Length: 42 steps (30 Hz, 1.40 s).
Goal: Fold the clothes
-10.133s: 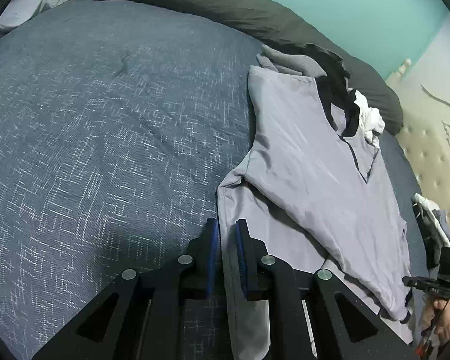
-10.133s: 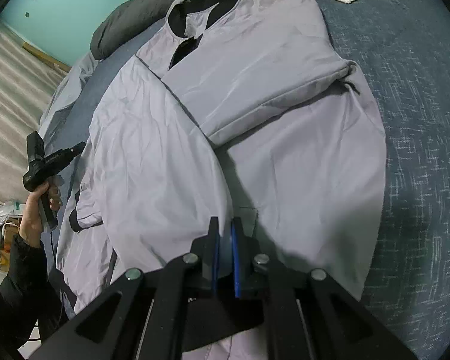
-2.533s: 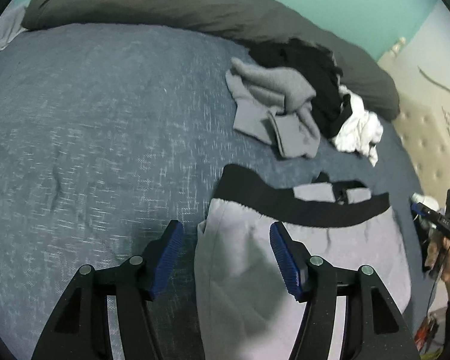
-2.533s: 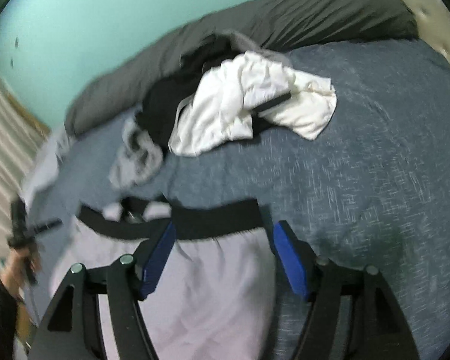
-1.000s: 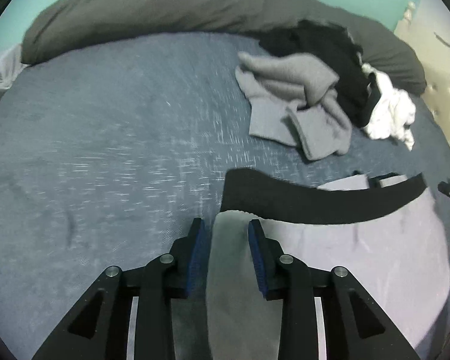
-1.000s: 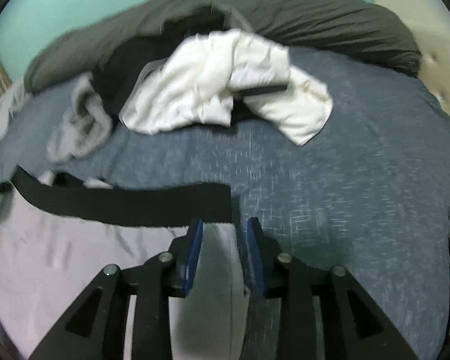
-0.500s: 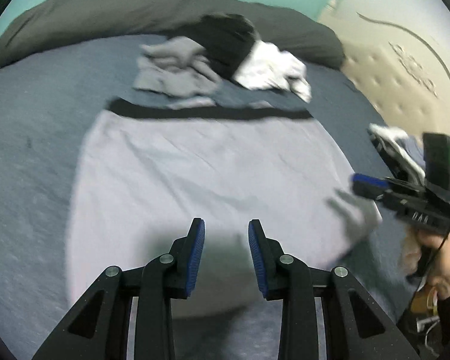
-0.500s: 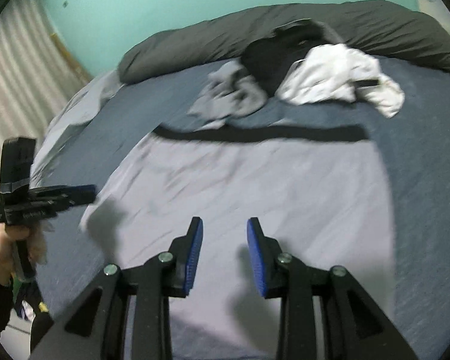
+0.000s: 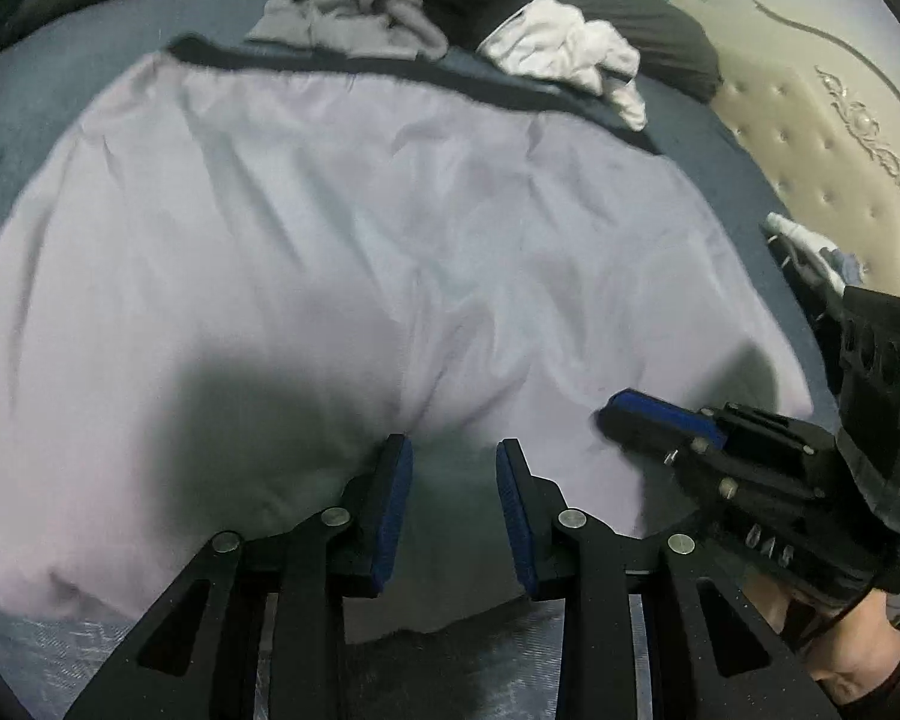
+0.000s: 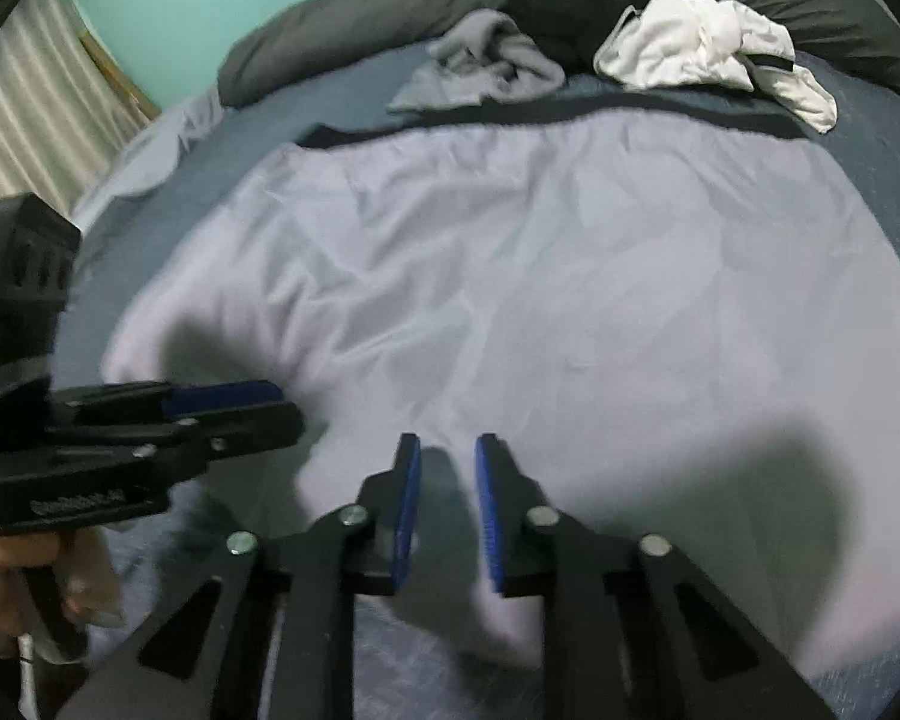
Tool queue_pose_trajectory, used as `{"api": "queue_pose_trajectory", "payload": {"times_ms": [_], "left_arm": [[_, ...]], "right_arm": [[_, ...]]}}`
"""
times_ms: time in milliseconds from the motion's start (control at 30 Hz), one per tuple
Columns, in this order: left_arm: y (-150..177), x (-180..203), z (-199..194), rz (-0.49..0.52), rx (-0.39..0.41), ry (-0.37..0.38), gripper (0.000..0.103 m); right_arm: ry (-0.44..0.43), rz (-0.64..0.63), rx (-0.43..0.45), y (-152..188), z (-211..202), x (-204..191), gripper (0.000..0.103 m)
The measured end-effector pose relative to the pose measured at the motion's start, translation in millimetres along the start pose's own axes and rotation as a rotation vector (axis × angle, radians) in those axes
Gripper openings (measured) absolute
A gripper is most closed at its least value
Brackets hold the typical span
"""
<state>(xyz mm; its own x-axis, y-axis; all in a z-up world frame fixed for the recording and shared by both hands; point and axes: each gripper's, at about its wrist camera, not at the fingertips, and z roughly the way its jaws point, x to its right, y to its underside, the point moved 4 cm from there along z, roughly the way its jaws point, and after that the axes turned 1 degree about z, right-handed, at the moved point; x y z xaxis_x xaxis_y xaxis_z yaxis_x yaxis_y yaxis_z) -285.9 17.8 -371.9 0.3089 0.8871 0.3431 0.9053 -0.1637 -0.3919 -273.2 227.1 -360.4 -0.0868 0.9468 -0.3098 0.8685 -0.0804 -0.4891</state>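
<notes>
A pale grey garment (image 10: pixel 570 276) is spread flat on the blue bed (image 10: pixel 870 120), its black band at the far edge. The right gripper (image 10: pixel 447 474) is held above its near hem, jaws slightly apart and just closing, nothing gripped. The left gripper (image 10: pixel 234 405) is seen at the left.

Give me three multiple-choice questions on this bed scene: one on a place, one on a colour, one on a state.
1. On the grey garment, the black band lies: A at its near edge; B at its far edge; C across its middle.
2. The bedcover is: A red; B blue; C yellow.
3. The grey garment is: A balled up; B hanging; C spread flat.
Answers: B, the band borders the clothes pile beyond; B, blue shows around the garment; C, it lies smooth on the bed.
</notes>
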Motion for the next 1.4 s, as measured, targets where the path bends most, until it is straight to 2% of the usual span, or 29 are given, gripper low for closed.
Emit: {"api": "queue_pose_trajectory", "payload": {"times_ms": [100,267,500,833,967,1067,1233,1300,1400], "left_arm": [[2,-7,7,0.0,-0.002,-0.007,0.015],[4,-20,3,-0.027,-0.001,0.012,0.002],[7,-49,-23,-0.077,0.029,0.022,0.002],[16,-93,-82,-0.088,0.097,-0.043,0.002],[18,-108,-81,-0.129,0.104,-0.047,0.002],[20,-118,-68,-0.159,0.082,-0.046,0.002],[21,-124,-56,-0.16,0.05,-0.056,0.002],[18,-122,-63,-0.159,0.064,-0.059,0.002],[12,-121,-86,-0.145,0.117,-0.076,0.004]], "right_arm": [[0.005,0.009,0.003,2,5,11,0.0],[0.025,0.01,0.023,2,-6,26,0.0],[0.067,0.076,0.053,7,-40,72,0.0],[0.137,0.108,0.111,18,-89,105,0.0],[0.188,0.149,0.075,29,-87,131,0.0],[0.178,0.192,0.047,38,-76,147,0.0],[0.192,0.175,0.008,37,-61,149,0.0],[0.184,0.2,0.015,33,-67,150,0.0],[0.197,0.192,0.07,25,-88,149,0.0]]}}
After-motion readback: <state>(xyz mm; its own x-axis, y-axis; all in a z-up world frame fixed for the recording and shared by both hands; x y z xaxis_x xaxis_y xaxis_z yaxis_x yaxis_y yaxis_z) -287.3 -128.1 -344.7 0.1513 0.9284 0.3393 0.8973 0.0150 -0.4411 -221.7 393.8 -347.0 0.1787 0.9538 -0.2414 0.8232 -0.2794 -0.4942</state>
